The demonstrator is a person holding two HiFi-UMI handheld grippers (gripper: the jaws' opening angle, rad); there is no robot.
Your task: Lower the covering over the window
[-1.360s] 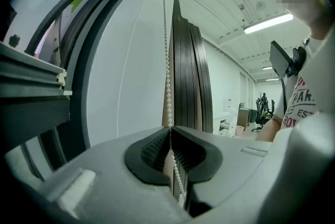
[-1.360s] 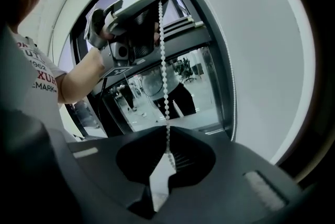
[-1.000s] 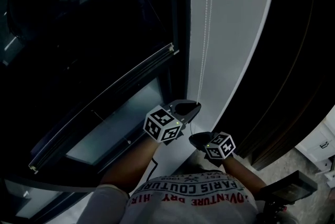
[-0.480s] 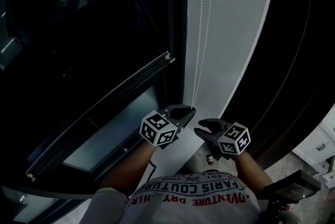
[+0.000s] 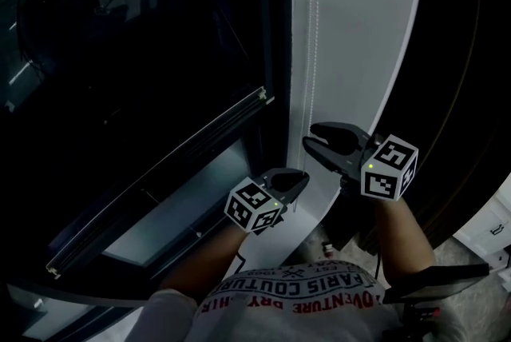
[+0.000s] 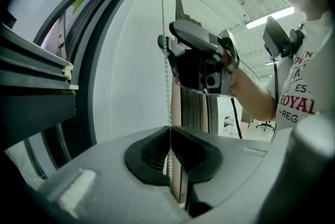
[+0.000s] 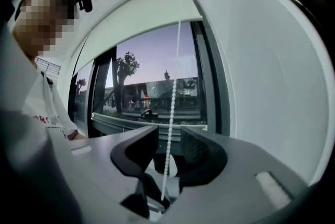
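A white bead chain [image 5: 313, 29] hangs down the white wall strip beside the dark window [image 5: 120, 53]. My left gripper [image 5: 299, 176] is shut on the chain low down; in the left gripper view the beads [image 6: 167, 92] run straight into its closed pads [image 6: 169, 131]. My right gripper [image 5: 310, 137] is higher up, above the left one. Its jaws have just been opening and stand open around the chain [image 7: 175, 76], which passes between them [image 7: 168, 139] without being pressed. The white blind [image 7: 141, 13] covers only the top of the window.
A window crossbar [image 5: 160, 165] runs diagonally at the lower left. The white wall strip [image 5: 359, 29] rises behind the chain, with a dark panel [image 5: 463, 93] to its right. A white cabinet [image 5: 495, 228] shows at the lower right.
The right gripper let go of the chain, opened, and rose from below and beside the left gripper to above it. The left gripper stayed shut on the chain in about the same place.
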